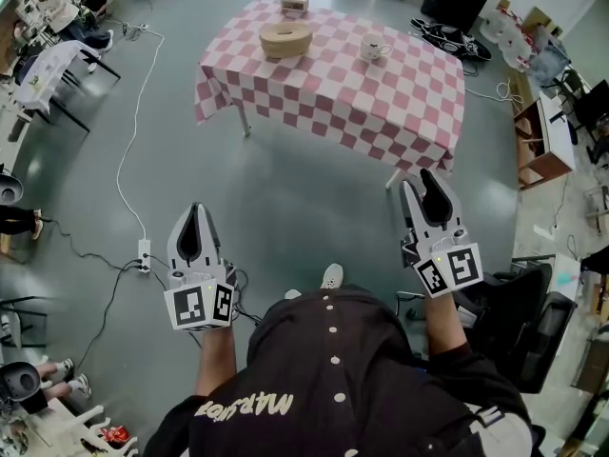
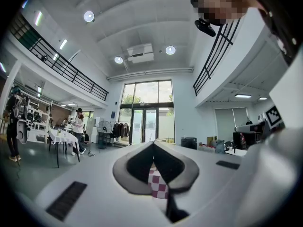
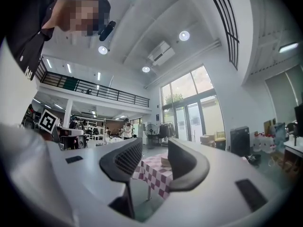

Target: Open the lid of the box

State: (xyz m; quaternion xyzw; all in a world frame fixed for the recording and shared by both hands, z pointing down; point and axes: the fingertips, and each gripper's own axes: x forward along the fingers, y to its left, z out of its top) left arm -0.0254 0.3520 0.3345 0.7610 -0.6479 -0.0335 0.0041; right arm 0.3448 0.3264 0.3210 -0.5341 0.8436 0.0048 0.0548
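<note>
The left gripper hangs empty, its jaws pressed together. Open grey floor runs ahead to the checkered table, where the round box sits near the far left edge. The right gripper is empty too, jaws narrowly parted.

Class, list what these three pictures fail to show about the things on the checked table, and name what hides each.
- Round tan box, head view: too small to show a lid seam.
- White mug, head view: contents too small to tell.
- Left gripper view: the left gripper, jaws together, hides all but a strip of pink-and-white checked tablecloth.
</note>
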